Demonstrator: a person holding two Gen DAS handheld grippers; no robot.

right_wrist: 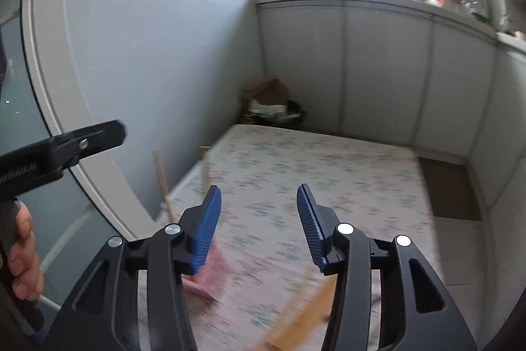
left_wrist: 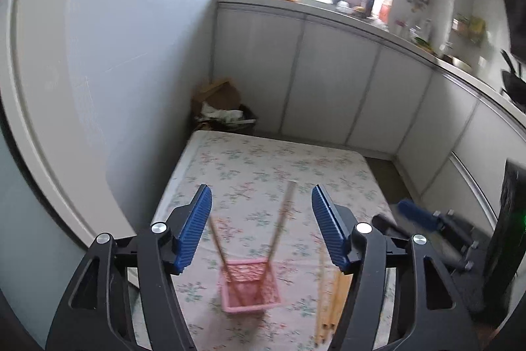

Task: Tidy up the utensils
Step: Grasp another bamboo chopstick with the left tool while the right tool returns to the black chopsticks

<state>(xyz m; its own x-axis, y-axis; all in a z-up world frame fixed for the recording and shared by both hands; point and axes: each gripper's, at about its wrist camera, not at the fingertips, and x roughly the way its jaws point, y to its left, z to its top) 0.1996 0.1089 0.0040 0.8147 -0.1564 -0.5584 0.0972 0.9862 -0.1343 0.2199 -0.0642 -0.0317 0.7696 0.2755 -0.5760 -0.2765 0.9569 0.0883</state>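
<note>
pink plastic basket (left_wrist: 250,285) stands near on the floral tablecloth (left_wrist: 279,163), two chopsticks (left_wrist: 279,219) leaning in it, more chopsticks (left_wrist: 328,288) lying just right. left gripper (left_wrist: 261,196) and right gripper (right_wrist: 259,196) hover with jaws apart, holding nothing.

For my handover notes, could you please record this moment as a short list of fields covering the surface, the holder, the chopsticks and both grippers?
surface: table with floral cloth
holder: small pink perforated plastic basket, upright on the cloth
in holder: two wooden chopsticks leaning apart
loose: bundle of wooden chopsticks lying flat, right of the basket
left gripper: open, nothing between its blue pads
right gripper: open, nothing held
view quality: right wrist view motion-blurred
</note>
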